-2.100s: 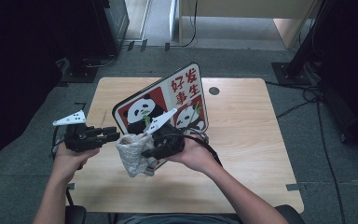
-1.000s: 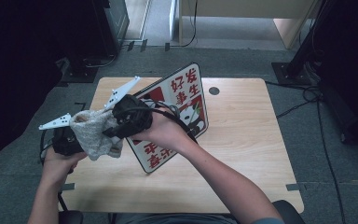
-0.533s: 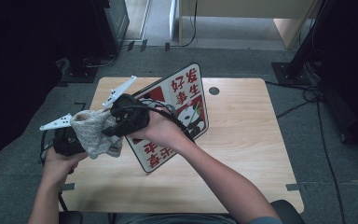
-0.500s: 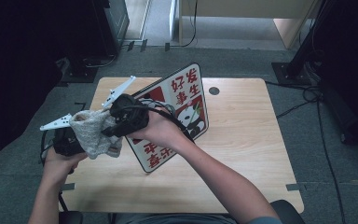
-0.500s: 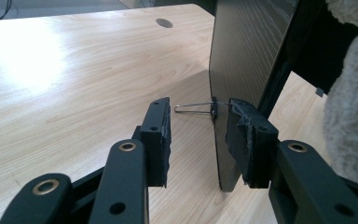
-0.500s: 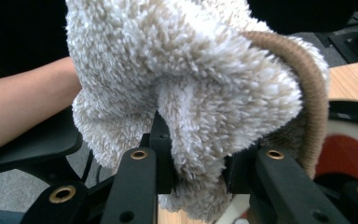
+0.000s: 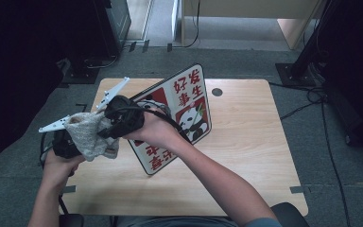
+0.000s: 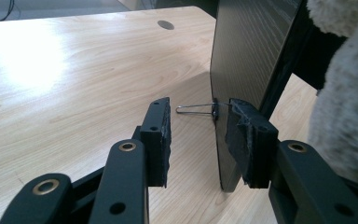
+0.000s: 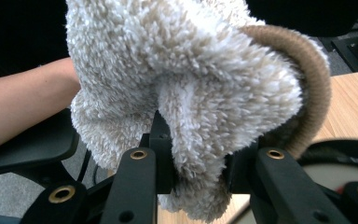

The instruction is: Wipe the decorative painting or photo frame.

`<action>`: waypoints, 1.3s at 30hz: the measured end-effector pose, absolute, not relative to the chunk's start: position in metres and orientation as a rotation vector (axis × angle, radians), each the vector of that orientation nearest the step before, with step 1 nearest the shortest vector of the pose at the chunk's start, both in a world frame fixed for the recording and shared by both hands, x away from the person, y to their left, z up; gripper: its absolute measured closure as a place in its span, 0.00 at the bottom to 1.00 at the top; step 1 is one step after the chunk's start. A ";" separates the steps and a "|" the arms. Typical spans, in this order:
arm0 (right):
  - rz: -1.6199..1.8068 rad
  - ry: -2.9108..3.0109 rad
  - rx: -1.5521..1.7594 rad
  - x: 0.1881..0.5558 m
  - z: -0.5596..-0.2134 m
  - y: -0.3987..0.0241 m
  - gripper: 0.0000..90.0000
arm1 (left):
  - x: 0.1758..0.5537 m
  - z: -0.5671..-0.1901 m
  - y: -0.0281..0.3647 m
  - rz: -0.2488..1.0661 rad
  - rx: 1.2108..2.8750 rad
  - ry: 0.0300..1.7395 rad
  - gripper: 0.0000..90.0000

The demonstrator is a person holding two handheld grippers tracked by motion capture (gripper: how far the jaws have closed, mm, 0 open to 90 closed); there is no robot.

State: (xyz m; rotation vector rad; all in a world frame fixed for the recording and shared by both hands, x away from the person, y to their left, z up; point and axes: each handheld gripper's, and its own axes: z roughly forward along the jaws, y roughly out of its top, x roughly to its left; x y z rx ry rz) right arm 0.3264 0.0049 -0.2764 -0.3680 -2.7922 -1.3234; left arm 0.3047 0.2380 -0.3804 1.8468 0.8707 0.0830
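**Fluffy sock pulled over one set of tongs, held up at the counter's left edge**

The step in hand looks like fitting or turning a fluffy sock (image 7: 90,135) over the left tongs (image 8: 198,135). The sock, cream and beige with a brown ribbed cuff, is up in the air above the left edge of the counter (image 7: 260,142), between the two hands and clear of the wood.

The right tongs (image 9: 196,154) are clamped on a thick fold of the sock's pile; in the right gripper view the fleece bulges out between and above the two black jaws, squeezed tight. The left tongs stand partly open with nothing pinched between the pads. Their view looks past the jaws to the dark back of the panda sign (image 7: 182,116), which stands propped on the counter by a thin wire stand (image 8: 196,108), and the sock hangs just at the right margin of that view, draped over the tool's body.

My reading is that the next move calls for the right tongs to keep their pinch and draw the fabric further along, while the left hand (image 7: 59,165) holds steady as the form. The pull should stay clear of the sign, which stands just beside the work and could tip.
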 end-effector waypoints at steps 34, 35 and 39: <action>-1.294 -2.819 -0.385 0.314 -0.293 -0.013 0.78 | 0.304 -0.381 0.236 0.080 1.859 0.854 0.67; -1.303 -2.826 -0.360 0.314 -0.292 -0.012 0.78 | 0.305 -0.381 0.236 0.079 1.860 0.854 0.67; -1.322 -2.811 -0.338 0.313 -0.285 -0.004 0.78 | 0.304 -0.381 0.236 0.079 1.858 0.858 0.67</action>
